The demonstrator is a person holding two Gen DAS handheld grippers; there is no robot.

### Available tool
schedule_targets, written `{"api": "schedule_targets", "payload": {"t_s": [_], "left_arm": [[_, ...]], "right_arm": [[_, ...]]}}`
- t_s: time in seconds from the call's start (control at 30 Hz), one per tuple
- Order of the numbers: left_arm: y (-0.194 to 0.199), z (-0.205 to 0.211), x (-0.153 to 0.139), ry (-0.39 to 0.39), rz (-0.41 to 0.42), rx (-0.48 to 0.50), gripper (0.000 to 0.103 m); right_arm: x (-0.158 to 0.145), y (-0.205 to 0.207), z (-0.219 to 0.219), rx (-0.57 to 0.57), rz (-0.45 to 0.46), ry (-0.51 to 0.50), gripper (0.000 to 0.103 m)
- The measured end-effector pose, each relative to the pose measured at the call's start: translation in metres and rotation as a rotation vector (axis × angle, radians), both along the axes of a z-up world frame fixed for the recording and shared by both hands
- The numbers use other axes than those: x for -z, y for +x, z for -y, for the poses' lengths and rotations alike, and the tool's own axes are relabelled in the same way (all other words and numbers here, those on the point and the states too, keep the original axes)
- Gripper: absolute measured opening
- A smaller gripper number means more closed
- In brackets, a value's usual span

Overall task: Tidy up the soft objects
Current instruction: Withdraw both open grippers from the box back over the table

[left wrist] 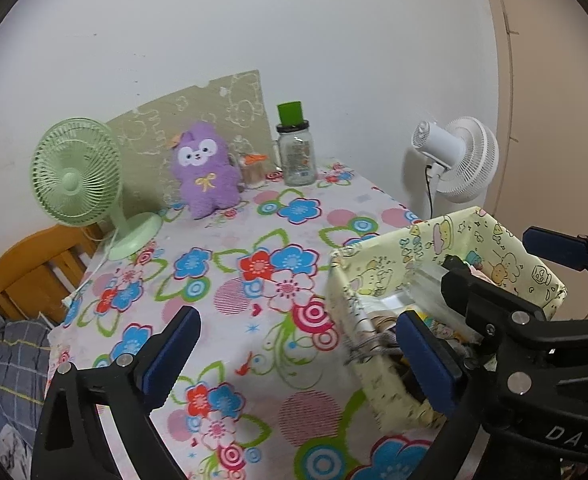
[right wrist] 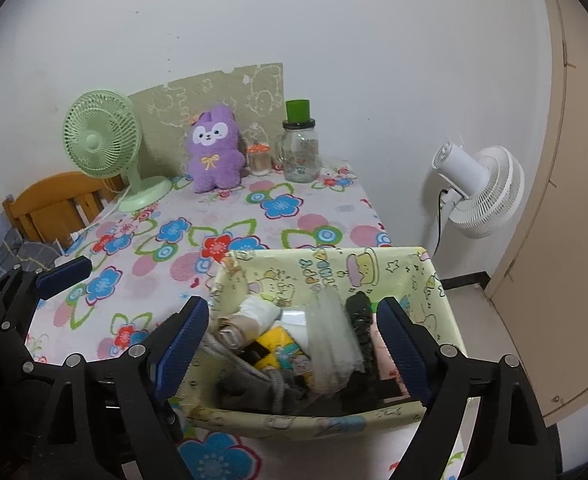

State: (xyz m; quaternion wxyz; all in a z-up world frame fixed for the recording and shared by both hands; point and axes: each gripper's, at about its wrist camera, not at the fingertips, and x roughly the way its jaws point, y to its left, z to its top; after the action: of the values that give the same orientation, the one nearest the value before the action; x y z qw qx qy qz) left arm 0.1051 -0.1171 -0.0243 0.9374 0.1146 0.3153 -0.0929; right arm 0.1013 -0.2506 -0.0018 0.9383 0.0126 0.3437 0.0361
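Observation:
A purple plush toy (left wrist: 205, 168) sits upright at the back of the flowered table; it also shows in the right wrist view (right wrist: 214, 151). A yellow cartoon-print fabric bin (right wrist: 333, 276) stands at the table's near right, filled with soft items: a white roll (right wrist: 260, 308), a yellow pack (right wrist: 278, 344), clear plastic (right wrist: 333, 340), dark cloth (right wrist: 359, 320). The bin also shows in the left wrist view (left wrist: 377, 272). My left gripper (left wrist: 301, 354) is open and empty, left of the bin. My right gripper (right wrist: 294, 350) is open and empty, straddling the bin's near side.
A green desk fan (left wrist: 74, 176) stands back left. A glass jar with a green lid (left wrist: 295, 152) and a small jar (left wrist: 254, 168) stand at the back by a patterned board (left wrist: 198, 116). A white fan (right wrist: 481, 196) stands beyond the table's right edge. A wooden headboard (left wrist: 34, 268) is at left.

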Motion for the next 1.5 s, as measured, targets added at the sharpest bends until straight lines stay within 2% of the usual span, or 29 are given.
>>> {"api": "schedule_targets", "payload": {"t_s": [0.63, 1.13, 1.5], "left_arm": [[-0.04, -0.066, -0.022, -0.048, 0.066, -0.068, 0.103], [-0.075, -0.109, -0.039, -0.09, 0.121, -0.13, 0.103], [-0.098, -0.124, -0.051, -0.108, 0.155, -0.167, 0.103]], "right_arm": [[-0.029, -0.035, -0.061, -0.046, 0.093, -0.019, 0.099], [-0.045, -0.064, -0.084, -0.067, 0.152, 0.005, 0.101], [-0.059, -0.082, -0.089, -0.073, 0.202, 0.01, 0.102]]}}
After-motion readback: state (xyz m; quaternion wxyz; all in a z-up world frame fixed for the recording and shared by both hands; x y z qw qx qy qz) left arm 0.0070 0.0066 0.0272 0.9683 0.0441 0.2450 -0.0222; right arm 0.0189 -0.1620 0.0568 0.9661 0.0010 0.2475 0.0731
